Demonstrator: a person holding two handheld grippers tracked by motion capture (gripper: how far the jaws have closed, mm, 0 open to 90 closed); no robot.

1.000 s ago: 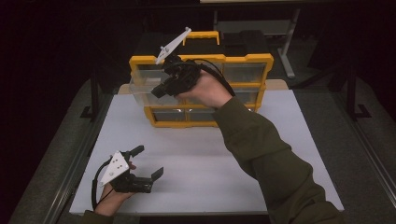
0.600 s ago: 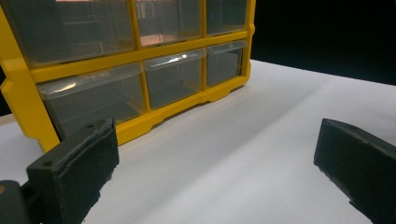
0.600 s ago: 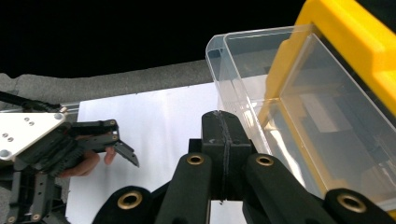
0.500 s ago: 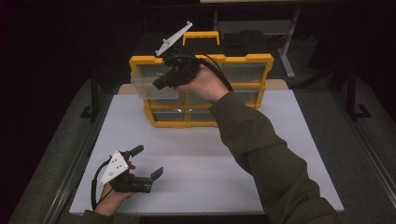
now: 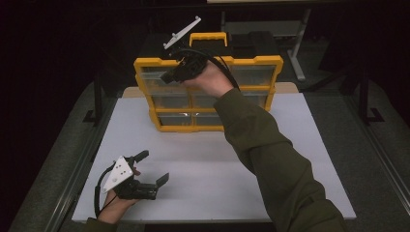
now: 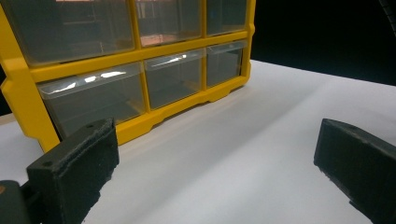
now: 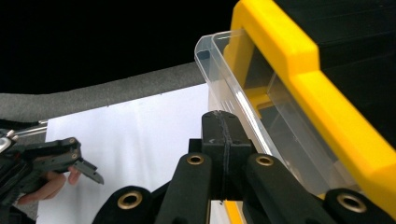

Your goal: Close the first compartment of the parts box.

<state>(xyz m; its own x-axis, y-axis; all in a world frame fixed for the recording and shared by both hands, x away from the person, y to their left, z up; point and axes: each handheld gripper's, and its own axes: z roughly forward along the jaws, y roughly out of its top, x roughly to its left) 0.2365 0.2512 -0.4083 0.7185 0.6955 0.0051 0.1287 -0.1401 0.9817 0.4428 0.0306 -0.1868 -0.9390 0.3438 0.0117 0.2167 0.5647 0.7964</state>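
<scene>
White tabletop [image 5: 290,159], matte, bare at centre; dark room all round, grey padded border at 9 and 3 o'clock. Yellow organiser [image 5: 208,92] standing at 12 o'clock, clear drawers. Right gripper [image 5: 170,77] up at top-left drawer [image 7: 243,102], jaws pressed together, nothing visibly between. Drawer pulled slightly out. Left gripper [image 5: 152,166] resting at 7 o'clock, jaws apart, empty.

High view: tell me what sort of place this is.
Probably a lab or workshop bench set up for recording. A white table top in a dark room carries a yellow parts organizer with clear drawers, and a person works with two handheld grippers, left and right.
</scene>
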